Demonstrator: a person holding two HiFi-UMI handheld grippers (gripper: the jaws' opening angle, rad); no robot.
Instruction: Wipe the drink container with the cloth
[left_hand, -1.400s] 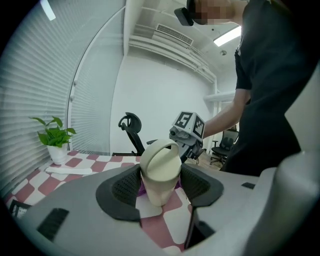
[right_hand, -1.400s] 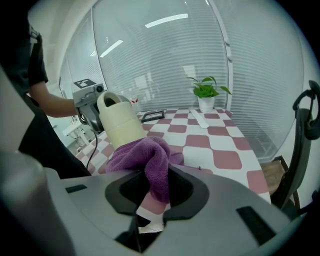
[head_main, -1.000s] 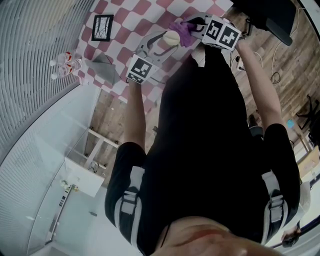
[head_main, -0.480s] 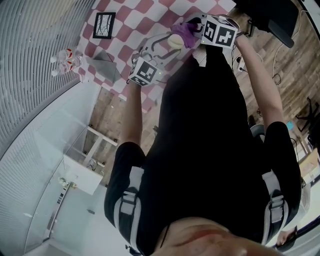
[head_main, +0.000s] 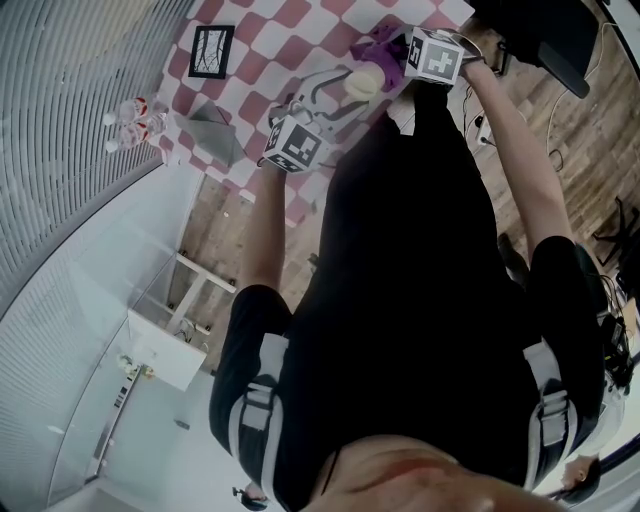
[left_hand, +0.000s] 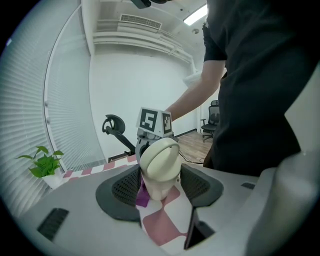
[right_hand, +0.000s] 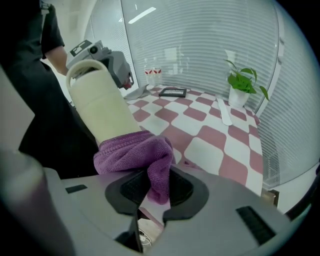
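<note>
A cream drink container (left_hand: 160, 167) with a loop handle on its lid is held above the checkered table (head_main: 270, 40). My left gripper (left_hand: 160, 189) is shut on its body. In the head view, container (head_main: 362, 82) and left gripper (head_main: 340, 92) sit near the top middle. My right gripper (right_hand: 154, 187) is shut on a purple cloth (right_hand: 135, 155). The cloth is bunched against the container's (right_hand: 97, 102) lower side. From the head view the cloth (head_main: 385, 42) shows beside the right gripper (head_main: 398, 52). A strip of cloth (left_hand: 143, 196) peeks out behind the container.
On the table lie a black-framed picture (head_main: 206, 53), a grey folded object (head_main: 215, 135) and small bottles (head_main: 128, 115) at the edge. A potted plant (right_hand: 242, 85) and a white flat object (right_hand: 223, 112) are at the far side. Window blinds surround the table; an office chair (left_hand: 116, 129) is behind.
The right gripper has sunk with the cloth, sliding it along the container toward the table. The left gripper has rolled a little with the container in it.
</note>
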